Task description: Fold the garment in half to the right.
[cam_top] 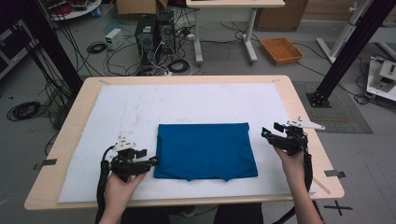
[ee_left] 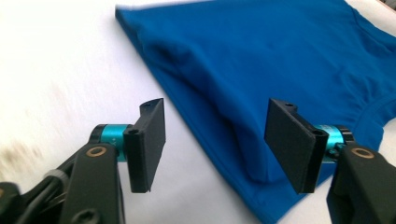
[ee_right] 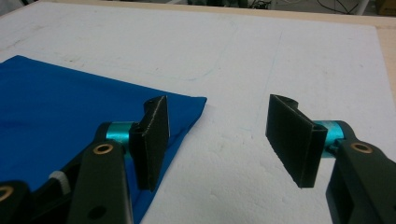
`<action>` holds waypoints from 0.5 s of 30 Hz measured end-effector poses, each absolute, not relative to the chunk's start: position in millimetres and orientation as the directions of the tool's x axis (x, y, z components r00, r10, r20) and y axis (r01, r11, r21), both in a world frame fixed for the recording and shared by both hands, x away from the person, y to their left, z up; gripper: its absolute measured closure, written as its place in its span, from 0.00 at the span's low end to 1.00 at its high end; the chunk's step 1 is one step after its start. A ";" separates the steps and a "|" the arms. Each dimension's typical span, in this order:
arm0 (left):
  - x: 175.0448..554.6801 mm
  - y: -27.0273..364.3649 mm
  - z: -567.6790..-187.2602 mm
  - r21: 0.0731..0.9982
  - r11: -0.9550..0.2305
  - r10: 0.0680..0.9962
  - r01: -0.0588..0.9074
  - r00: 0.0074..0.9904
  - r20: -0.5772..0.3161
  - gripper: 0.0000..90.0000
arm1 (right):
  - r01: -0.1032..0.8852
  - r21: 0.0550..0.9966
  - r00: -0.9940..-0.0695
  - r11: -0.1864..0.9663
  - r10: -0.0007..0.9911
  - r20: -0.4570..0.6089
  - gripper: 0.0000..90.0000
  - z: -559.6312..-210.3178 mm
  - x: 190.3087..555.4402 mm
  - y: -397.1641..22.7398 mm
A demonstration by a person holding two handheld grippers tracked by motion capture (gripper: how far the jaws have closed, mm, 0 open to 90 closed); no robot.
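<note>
A blue shirt [cam_top: 205, 150] lay folded flat in the middle of a white mat [cam_top: 116, 112] on the tabletop [cam_top: 70, 126]. The left tongs [cam_top: 152, 162] stood wide apart at the shirt's left edge, near the front corner. The cloth edge ran between the two black plates, but they were not pinching it. The right tongs [cam_top: 272, 130] were wide apart too, holding nothing. They waited just beside the shirt's right side, near its far corner.

I thought a few things could go wrong. The left tongs might pinch only the top layer, and then the neat fold would come open when lifted. They might also catch the white mat under the shirt and pull it up too. If only one side got lifted, the shirt could slide crooked or bunch up.
</note>
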State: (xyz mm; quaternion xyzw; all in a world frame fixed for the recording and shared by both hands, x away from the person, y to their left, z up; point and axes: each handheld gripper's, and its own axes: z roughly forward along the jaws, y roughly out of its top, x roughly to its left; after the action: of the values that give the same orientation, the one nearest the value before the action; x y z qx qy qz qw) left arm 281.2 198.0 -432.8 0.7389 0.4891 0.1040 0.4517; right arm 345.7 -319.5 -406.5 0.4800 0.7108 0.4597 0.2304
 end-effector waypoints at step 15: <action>271.2 193.5 -453.3 0.682 0.023 0.768 0.731 0.424 -0.480 0.49 | 0.467 0.876 -0.441 0.124 0.891 0.109 0.44 -406.5 345.9 -316.0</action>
State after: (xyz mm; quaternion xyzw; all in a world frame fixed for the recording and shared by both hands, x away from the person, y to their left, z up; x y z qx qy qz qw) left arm 271.2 193.5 -453.3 0.6987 0.5365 0.0198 0.4729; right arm 345.9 -316.0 -406.5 0.4759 0.7133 0.4601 0.2304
